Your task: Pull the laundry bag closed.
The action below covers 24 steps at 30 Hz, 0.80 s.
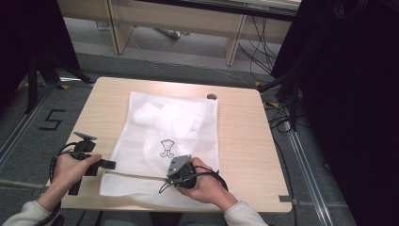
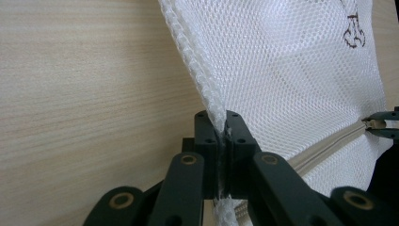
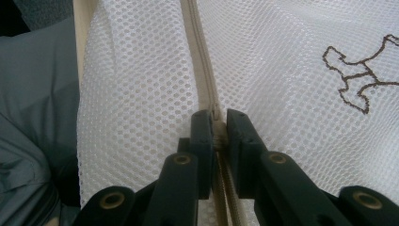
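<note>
A white mesh laundry bag (image 1: 174, 127) lies flat on the wooden table (image 1: 240, 141), with a small brown figure (image 1: 166, 148) stitched on it. A beige zipper (image 1: 136, 176) runs along its near edge. My left gripper (image 1: 111, 165) is at the bag's near left corner, shut on the mesh edge; in the left gripper view the jaws (image 2: 223, 125) pinch the folded seam of the bag (image 2: 282, 70). My right gripper (image 1: 165, 179) is partway along the zipper, shut on its pull. The right gripper view has its jaws (image 3: 218, 120) clamped where the zipper (image 3: 200, 61) meets them.
A small dark object (image 1: 211, 96) sits at the table's far edge. Behind the table stand wooden desks (image 1: 188, 23), with cables on the floor (image 1: 263, 56) and black drapes (image 1: 348, 94) to the right. A "5" (image 1: 51, 120) is marked on the floor at the left.
</note>
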Available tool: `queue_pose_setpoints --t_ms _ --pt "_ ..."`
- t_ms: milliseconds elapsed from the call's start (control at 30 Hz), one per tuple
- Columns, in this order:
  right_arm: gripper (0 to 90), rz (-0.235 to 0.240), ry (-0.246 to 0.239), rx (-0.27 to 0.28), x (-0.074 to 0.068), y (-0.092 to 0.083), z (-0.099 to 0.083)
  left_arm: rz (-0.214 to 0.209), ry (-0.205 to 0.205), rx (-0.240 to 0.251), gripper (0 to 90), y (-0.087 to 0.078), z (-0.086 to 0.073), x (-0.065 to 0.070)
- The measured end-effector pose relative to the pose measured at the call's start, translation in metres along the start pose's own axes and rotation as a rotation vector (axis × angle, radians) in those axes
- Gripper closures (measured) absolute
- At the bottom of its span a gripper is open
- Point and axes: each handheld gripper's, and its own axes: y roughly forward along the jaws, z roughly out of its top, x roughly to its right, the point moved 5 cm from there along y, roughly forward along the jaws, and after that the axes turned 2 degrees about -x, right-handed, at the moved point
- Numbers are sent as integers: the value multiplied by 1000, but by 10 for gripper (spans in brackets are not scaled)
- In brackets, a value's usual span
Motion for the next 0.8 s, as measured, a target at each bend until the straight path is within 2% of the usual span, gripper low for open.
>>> queue_pose_setpoints --t_ms 100,133,267,400,433,467,500,533,600,800 --pt "825 -2 8 -4 -1 -1 0 0 6 -8 851 -1 0 -1" --pt "825 19 15 -9 -2 -2 -1 1 7 -7 851 -1 0 -1" --pt "825 5 2 -4 1 -3 -2 0 -1 0 851 0 0 0" --pt "825 1 19 -2 1 -5 -5 3 0 -2 851 0 0 -1" --pt "825 0 7 -2 2 -6 -5 1 -3 1 851 0 0 0" --pt "825 20 -3 -6 1 -6 -6 2 -3 2 851 0 0 0" --pt "825 4 23 -8 1 -6 -6 0 -2 1 851 0 0 0" --pt "824 -5 6 1 3 -6 -6 2 -3 1 851 0 0 0" --pt "825 2 12 -2 3 -7 -7 1 6 -7 852 -1 0 -1" --pt "825 -5 21 -1 4 -10 -11 2 -3 0 851 0 0 -1"
